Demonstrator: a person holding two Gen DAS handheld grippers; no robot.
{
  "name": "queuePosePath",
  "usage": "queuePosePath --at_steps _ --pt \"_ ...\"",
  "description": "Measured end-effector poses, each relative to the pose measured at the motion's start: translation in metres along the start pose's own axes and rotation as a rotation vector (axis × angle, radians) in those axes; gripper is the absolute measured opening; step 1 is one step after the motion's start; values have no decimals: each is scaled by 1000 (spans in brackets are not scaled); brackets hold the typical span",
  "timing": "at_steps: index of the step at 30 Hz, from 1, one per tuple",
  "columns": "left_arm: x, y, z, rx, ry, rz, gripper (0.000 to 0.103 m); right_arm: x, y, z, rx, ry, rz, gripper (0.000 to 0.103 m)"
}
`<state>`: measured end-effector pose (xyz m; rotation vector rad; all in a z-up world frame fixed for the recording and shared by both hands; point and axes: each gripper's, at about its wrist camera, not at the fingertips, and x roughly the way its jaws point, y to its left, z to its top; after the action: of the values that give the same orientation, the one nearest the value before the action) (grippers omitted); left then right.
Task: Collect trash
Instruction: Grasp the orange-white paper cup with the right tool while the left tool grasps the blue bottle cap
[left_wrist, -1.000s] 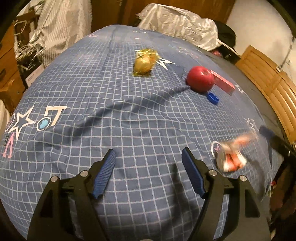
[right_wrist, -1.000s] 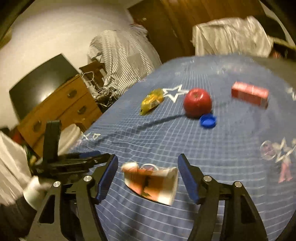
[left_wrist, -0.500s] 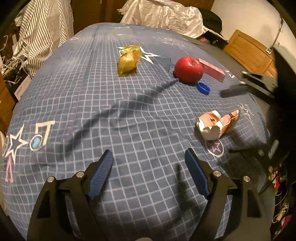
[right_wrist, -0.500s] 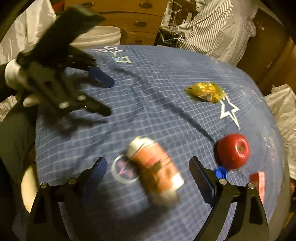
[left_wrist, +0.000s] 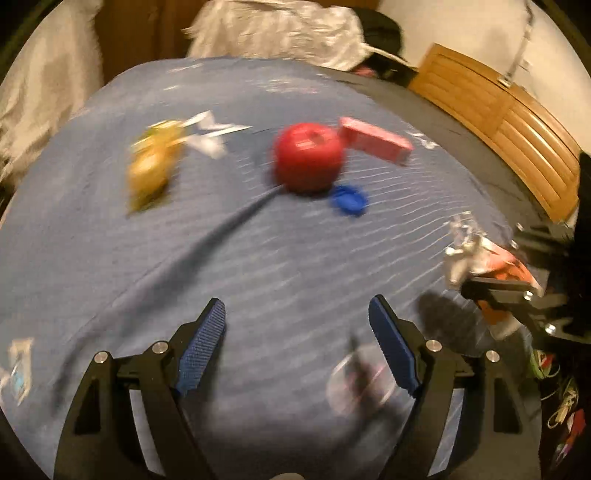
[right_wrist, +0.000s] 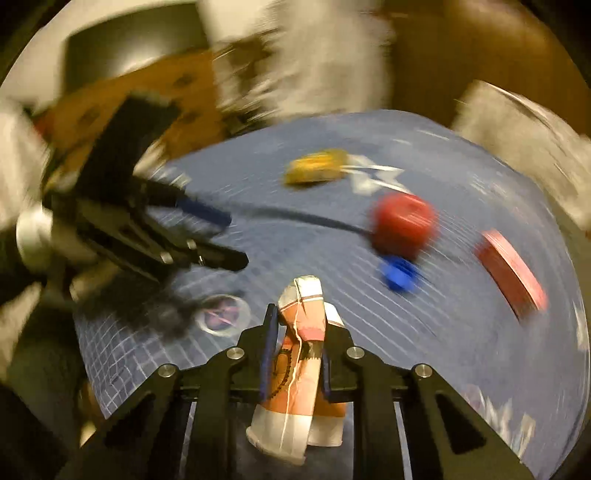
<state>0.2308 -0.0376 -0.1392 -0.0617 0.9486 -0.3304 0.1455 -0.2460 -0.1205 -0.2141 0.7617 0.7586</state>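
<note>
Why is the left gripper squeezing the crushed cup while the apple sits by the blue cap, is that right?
Not quite: the right gripper squeezes the crushed cup, as the right wrist view shows. The left gripper is open and empty. The apple does sit by the blue cap.

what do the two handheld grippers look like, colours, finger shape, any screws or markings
Both match. The left gripper has a black angular frame with triangular cut-outs, round silver screw heads along its arms, and two flat blue fingers with a fine ribbed texture. The right gripper has the same black frame, silver screws and blue pad edges. No cables or printed markings show; both views are blurred.
</note>
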Motion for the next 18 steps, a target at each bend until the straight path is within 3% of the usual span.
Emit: queuePosePath --at_steps 4,7,11,18 --pt "46 -40 31 30 17 -38 77 -29 -49 -23 210 -59 -70 20" --pt "76 -45 49 -39 43 -8 76 -40 -71 -34 284 -84 -92 21" --pt "91 -43 63 -117 41 44 71 -42 -81 -40 303 -114 -92 21" --pt "115 -63 74 -91 56 214 55 -28 -87 -33 317 -136 -118 21"
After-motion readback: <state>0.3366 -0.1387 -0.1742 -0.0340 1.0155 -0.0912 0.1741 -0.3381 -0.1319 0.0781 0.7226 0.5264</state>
